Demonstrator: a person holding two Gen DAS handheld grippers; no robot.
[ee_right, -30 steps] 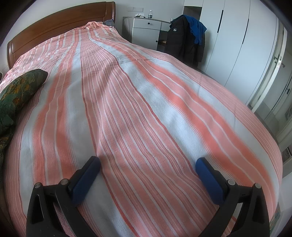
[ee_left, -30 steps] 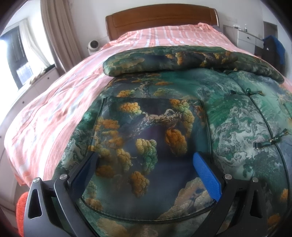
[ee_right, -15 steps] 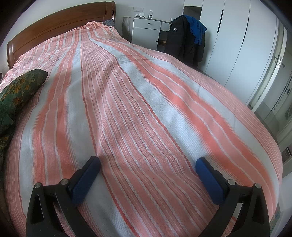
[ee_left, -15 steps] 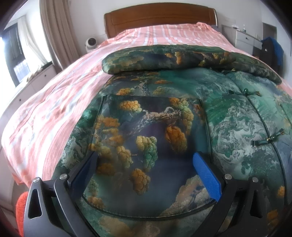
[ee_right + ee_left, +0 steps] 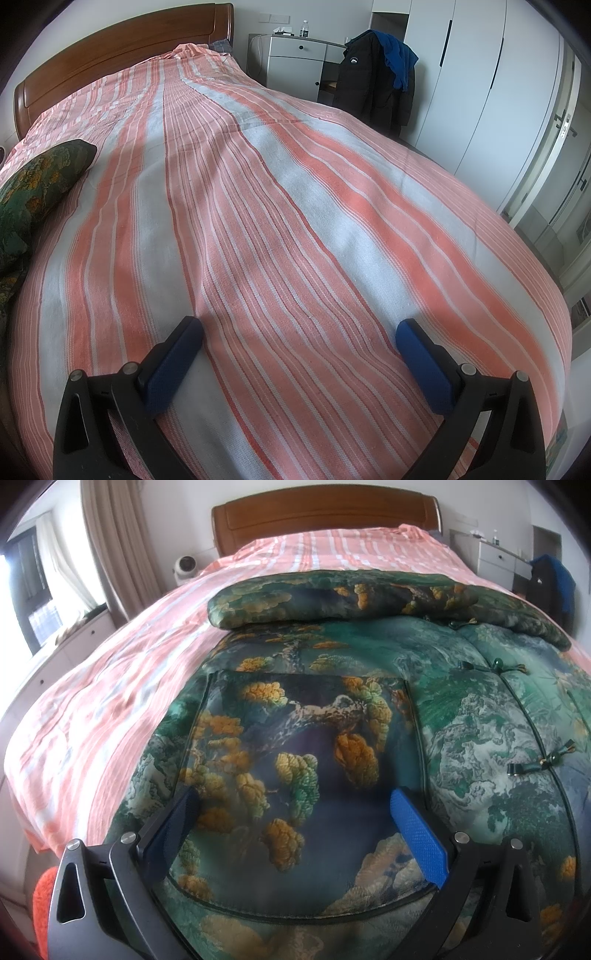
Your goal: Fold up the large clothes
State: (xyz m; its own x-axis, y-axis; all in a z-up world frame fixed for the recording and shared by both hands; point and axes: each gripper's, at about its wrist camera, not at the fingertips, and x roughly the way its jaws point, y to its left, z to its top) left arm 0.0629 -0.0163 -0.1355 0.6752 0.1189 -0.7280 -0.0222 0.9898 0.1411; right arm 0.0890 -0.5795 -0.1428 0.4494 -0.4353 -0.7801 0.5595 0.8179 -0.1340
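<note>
A large padded jacket (image 5: 461, 738) with a green, blue and gold landscape print lies spread on the bed, front up. It has a patch pocket (image 5: 306, 760) and knot buttons (image 5: 554, 757), and a sleeve (image 5: 332, 598) is folded across its top. My left gripper (image 5: 295, 805) is open and empty, just above the pocket near the hem. My right gripper (image 5: 299, 328) is open and empty over bare bedspread. Only the jacket's sleeve end (image 5: 40, 177) shows at the left edge of the right wrist view.
The bed has a pink and white striped cover (image 5: 295, 221) and a wooden headboard (image 5: 325, 513). A white dresser (image 5: 295, 62), a dark coat on a chair (image 5: 376, 81) and white wardrobes (image 5: 480, 92) stand to the right. A curtain (image 5: 118, 546) and window lie left.
The left gripper has shifted slightly, so the jacket sits a little lower and further right in its view. The right gripper has not moved.
</note>
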